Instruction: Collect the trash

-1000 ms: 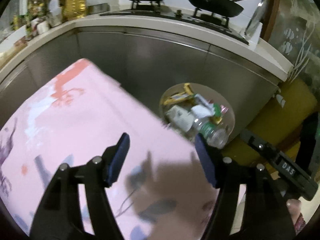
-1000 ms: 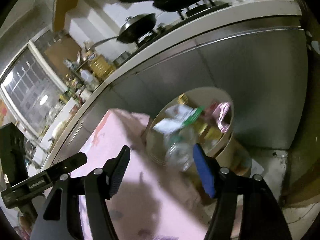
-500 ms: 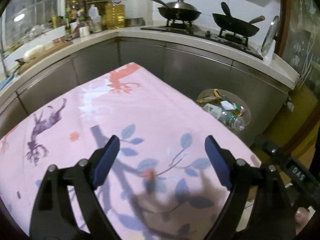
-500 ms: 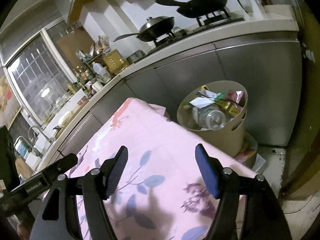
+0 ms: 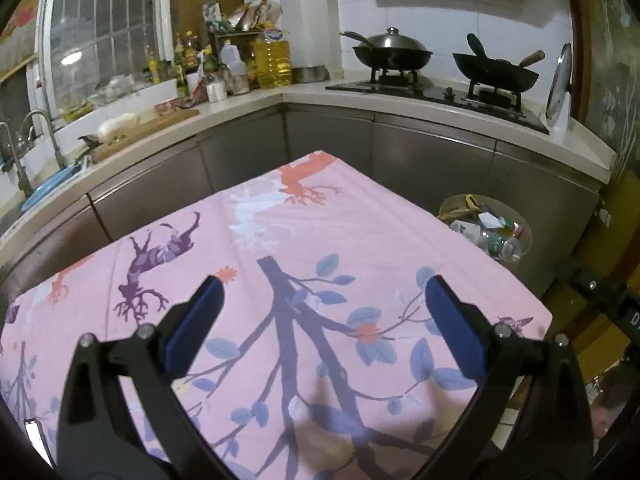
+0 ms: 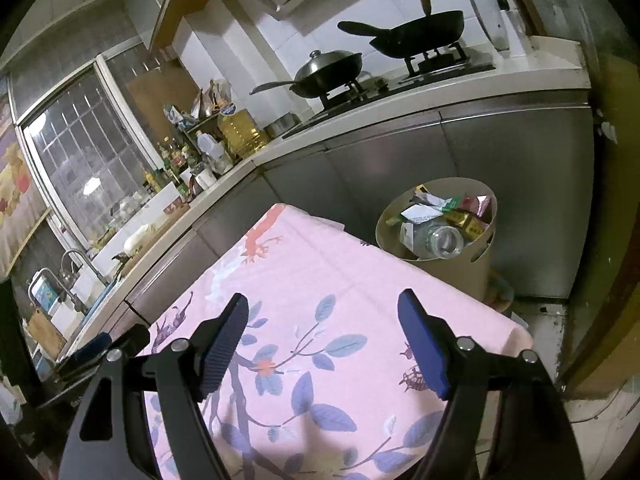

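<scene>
A beige round bin (image 6: 456,268) stands on the floor past the table's far right corner, filled with wrappers and a clear plastic bottle (image 6: 440,240); the left wrist view shows the same bin (image 5: 524,236) at the right. My left gripper (image 5: 324,300) hovers over the pink flowered tablecloth (image 5: 280,240), its jaws opening wide with nothing between them. My right gripper (image 6: 324,320) hangs above the same cloth (image 6: 320,280), its jaws also opening and empty. No loose trash shows on the cloth.
A steel-fronted kitchen counter (image 5: 400,112) wraps behind the table, with two woks on a stove (image 5: 436,92), oil bottles (image 5: 272,60) and a sink tap (image 5: 40,128) at the left. A brown door frame (image 6: 600,320) stands at the right.
Both grippers have drawn back from the bin and risen, so the bin now looks smaller and farther. Both pairs of jaws stand wider than before.
</scene>
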Available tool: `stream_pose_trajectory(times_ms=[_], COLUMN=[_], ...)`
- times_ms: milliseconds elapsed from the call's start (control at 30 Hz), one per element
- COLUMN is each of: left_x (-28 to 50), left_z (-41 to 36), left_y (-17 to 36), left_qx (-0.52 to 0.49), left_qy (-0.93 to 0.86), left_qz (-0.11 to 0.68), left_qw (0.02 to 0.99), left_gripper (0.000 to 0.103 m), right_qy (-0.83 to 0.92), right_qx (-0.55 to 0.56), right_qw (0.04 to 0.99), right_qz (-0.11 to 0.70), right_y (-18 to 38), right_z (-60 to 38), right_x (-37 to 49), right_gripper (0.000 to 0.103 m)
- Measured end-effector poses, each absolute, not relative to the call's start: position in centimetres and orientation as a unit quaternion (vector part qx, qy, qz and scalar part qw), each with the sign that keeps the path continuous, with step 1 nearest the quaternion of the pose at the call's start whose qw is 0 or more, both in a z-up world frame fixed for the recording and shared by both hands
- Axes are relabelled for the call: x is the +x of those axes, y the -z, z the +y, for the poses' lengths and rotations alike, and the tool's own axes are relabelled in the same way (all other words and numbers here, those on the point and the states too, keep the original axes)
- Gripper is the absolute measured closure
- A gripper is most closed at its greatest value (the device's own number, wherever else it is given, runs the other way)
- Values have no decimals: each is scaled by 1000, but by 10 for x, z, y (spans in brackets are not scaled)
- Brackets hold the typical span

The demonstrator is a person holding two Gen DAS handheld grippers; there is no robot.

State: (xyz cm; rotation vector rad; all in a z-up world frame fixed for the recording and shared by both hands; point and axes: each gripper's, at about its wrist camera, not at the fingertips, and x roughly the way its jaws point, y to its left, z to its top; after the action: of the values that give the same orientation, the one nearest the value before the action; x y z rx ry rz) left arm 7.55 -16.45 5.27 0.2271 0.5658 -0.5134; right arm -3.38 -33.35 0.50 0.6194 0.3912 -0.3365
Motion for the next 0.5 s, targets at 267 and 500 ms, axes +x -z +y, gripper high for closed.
stream_pose_trajectory(times_ms=[267,500], left_x=[66,61], left_z=[-164,-158], left_y=[-55,-58], left_qx=[125,127], left_qy=[242,234], left_qz=[263,253], left_qw=[926,930], left_gripper=[6,6], right_qy=[165,169], right_qx=[303,304], right_qw=[920,917], right_qz=[188,194], right_y=[-8,-7], right_z=[-330,-323], right_x=[-39,-42], right_gripper=[29,27])
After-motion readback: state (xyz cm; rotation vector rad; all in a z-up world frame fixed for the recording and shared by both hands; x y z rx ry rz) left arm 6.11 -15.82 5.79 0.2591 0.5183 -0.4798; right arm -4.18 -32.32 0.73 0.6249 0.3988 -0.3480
